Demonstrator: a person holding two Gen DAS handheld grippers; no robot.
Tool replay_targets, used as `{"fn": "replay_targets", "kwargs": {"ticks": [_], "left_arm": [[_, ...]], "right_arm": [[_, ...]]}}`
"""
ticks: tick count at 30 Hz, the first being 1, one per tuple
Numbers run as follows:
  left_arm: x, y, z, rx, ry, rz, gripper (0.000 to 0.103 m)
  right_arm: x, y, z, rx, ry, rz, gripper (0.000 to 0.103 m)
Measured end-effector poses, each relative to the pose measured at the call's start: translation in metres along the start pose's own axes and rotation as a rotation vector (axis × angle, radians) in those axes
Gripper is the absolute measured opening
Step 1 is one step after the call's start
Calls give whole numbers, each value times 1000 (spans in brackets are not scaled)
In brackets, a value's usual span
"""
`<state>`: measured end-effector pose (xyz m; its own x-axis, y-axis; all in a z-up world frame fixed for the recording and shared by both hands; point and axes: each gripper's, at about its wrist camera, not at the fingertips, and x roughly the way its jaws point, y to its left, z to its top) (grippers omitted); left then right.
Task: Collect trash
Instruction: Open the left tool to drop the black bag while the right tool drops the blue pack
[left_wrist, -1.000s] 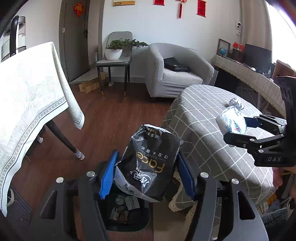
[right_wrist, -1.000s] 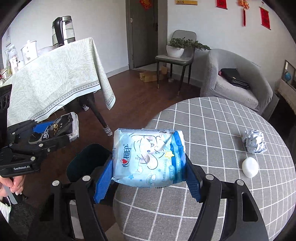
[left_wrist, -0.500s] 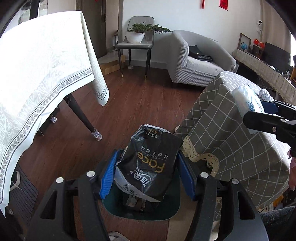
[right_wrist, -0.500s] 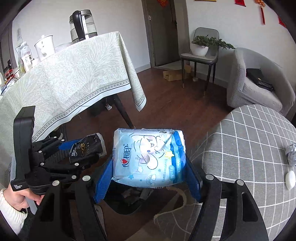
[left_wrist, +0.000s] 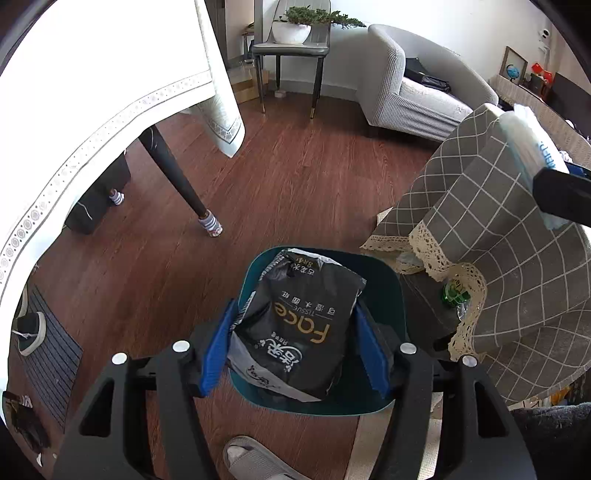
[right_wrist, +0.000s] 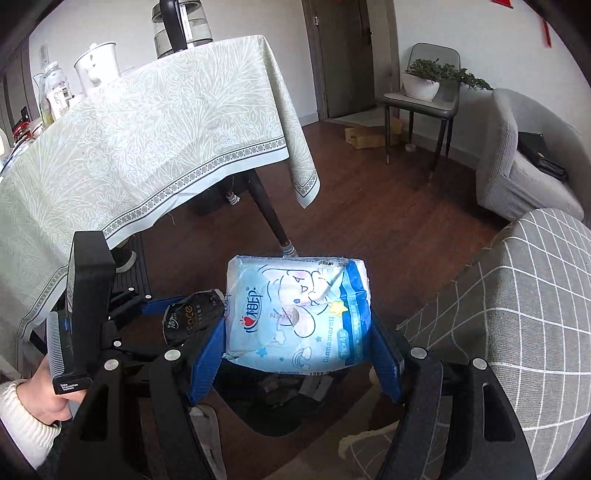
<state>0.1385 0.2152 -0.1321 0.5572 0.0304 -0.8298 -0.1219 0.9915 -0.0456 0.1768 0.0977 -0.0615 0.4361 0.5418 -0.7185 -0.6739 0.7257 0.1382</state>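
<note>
Left wrist view has the left claw (left_wrist: 293, 349) clamped across the sides of a black "Face" tissue pack (left_wrist: 301, 328), pointing steeply down so the pack hangs right over the mouth of the teal trash bin (left_wrist: 388, 280) on the wooden floor (left_wrist: 295, 177); a release from here would probably drop it inside. In the right wrist view, the right claw (right_wrist: 297, 341) squeezes a light-blue cartoon tissue pack (right_wrist: 299, 314) the same way, held just beside the left one and above the bin's dark opening, apparently waiting its turn. Beside the bin hangs the grey checked cloth of the round counter (left_wrist: 517, 229), its lace hem close to the rim.
</note>
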Motion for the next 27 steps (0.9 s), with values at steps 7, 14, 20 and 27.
{"fn": "replay_targets", "kwargs": {"ticks": [7, 14, 20, 27], "left_arm": [[16, 6, -9, -2, 70, -33, 72], [7, 9, -9, 3, 41, -33, 74], [-12, 15, -1, -25, -20, -33, 73], [-42, 16, 11, -39, -106, -21, 71]], "right_arm": [[11, 6, 4, -4, 15, 6, 71], [25, 7, 0, -8, 46, -2, 71], [44, 11, -5, -16, 89, -16, 71], [65, 21, -13, -39, 139, -21, 71]]}}
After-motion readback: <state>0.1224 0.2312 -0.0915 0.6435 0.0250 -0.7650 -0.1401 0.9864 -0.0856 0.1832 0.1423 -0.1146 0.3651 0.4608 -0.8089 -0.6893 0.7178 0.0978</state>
